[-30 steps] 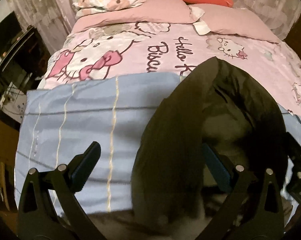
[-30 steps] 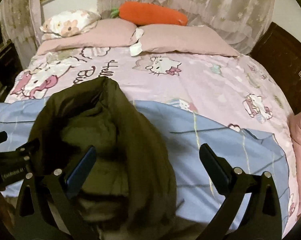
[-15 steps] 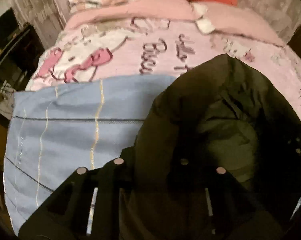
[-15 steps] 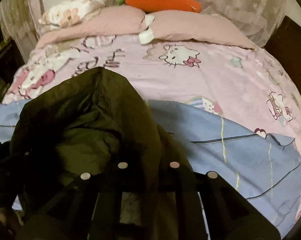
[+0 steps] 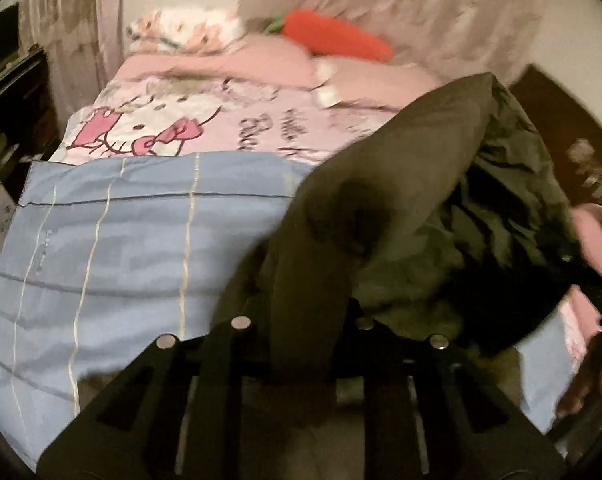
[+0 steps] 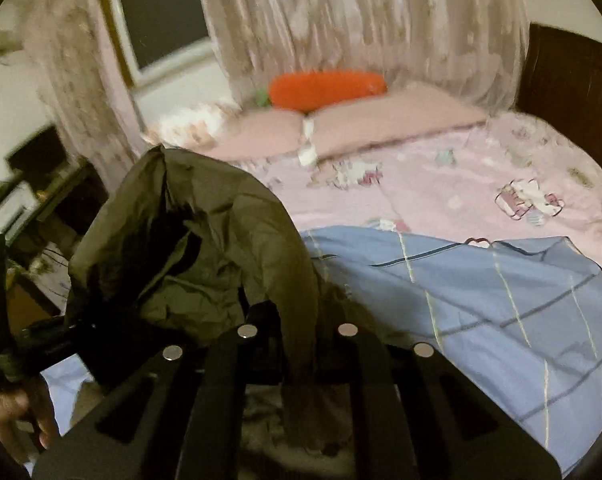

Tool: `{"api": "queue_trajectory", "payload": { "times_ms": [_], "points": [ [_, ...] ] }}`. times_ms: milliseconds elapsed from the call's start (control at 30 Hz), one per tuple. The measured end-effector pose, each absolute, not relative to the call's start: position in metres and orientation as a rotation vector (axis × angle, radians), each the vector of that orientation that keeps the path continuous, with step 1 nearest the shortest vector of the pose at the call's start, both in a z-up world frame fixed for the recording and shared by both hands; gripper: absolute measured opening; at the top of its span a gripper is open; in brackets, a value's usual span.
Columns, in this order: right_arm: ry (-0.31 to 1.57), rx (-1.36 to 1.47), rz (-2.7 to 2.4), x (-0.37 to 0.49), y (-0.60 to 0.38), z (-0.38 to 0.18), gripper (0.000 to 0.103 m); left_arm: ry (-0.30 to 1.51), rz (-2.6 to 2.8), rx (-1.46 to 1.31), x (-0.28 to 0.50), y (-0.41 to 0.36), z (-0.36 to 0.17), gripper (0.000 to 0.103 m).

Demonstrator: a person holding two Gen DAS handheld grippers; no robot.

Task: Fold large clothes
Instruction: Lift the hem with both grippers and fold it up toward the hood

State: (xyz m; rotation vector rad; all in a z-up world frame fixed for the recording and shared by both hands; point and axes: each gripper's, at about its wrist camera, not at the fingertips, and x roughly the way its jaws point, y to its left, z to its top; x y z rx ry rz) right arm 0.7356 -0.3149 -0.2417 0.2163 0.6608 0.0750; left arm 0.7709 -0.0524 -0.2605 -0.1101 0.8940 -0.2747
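Note:
A large dark olive jacket (image 5: 401, 184) hangs bunched between my two grippers, lifted above the blue striped sheet (image 5: 121, 240). My left gripper (image 5: 301, 344) is shut on the jacket's edge, which drapes over its closed fingers. In the right wrist view the jacket (image 6: 205, 232) rises at the left, and my right gripper (image 6: 297, 352) is shut on another part of its edge. The blue sheet (image 6: 481, 300) lies to the right of it. The fingertips of both grippers are hidden by cloth.
The pink Hello Kitty bedspread (image 5: 205, 128) covers the bed behind the blue sheet. Pink pillows (image 6: 381, 120) and an orange carrot plush (image 6: 325, 84) lie at the headboard end. Dark furniture (image 5: 9, 92) stands left of the bed. Lace curtains (image 6: 361, 20) hang behind.
Both grippers went from open around the jacket's edge to shut on it, then lifted it up off the blue sheet. The cameras tilted upward, showing more curtain and wall.

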Motion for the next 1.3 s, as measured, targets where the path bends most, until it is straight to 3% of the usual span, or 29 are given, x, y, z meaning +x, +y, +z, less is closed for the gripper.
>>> {"api": "queue_trajectory", "payload": {
  "times_ms": [167, 200, 233, 267, 300, 367, 467, 567, 800, 1000, 1067, 1300],
  "points": [
    [0.546, 0.194, 0.177, 0.595, -0.312, -0.261, 0.013, 0.836, -0.319, -0.191, 0.638, -0.028, -0.279, 0.030],
    [0.548, 0.192, 0.191, 0.574, -0.311, -0.272, 0.020, 0.835, -0.304, -0.196, 0.616, -0.021, -0.292, 0.039],
    [0.560, 0.183, 0.188, 0.559, -0.307, -0.280, 0.025, 0.834, -0.281, -0.203, 0.593, -0.014, -0.308, 0.068],
    [0.593, 0.159, 0.190, 0.537, -0.303, -0.297, 0.048, 0.835, -0.254, -0.205, 0.578, -0.007, -0.319, 0.085],
    [0.606, 0.149, 0.190, 0.522, -0.303, -0.307, 0.083, 0.822, -0.201, -0.184, 0.556, -0.001, -0.332, 0.100],
    [0.569, 0.115, 0.126, 0.481, -0.302, -0.317, 0.100, 0.789, -0.155, -0.121, 0.519, 0.006, -0.347, 0.100],
    [0.570, 0.157, 0.128, 0.434, -0.304, -0.316, 0.102, 0.783, -0.153, -0.080, 0.467, 0.019, -0.351, 0.101],
    [0.514, 0.184, 0.113, 0.407, -0.303, -0.299, 0.102, 0.666, -0.138, -0.105, 0.431, 0.021, -0.322, 0.101],
    [0.407, 0.109, 0.030, 0.480, -0.270, -0.278, 0.102, 0.551, -0.182, -0.033, 0.510, -0.049, -0.270, 0.101],
    [0.658, 0.061, -0.061, 0.572, -0.262, -0.359, 0.102, 0.798, -0.070, 0.107, 0.612, -0.093, -0.362, 0.101],
    [0.776, 0.079, -0.049, 0.587, -0.263, -0.394, 0.102, 0.800, -0.054, 0.166, 0.618, -0.097, -0.388, 0.101],
    [0.846, 0.011, -0.011, 0.591, -0.261, -0.428, 0.102, 0.798, -0.078, 0.226, 0.618, -0.096, -0.424, 0.101]
  ]
}}
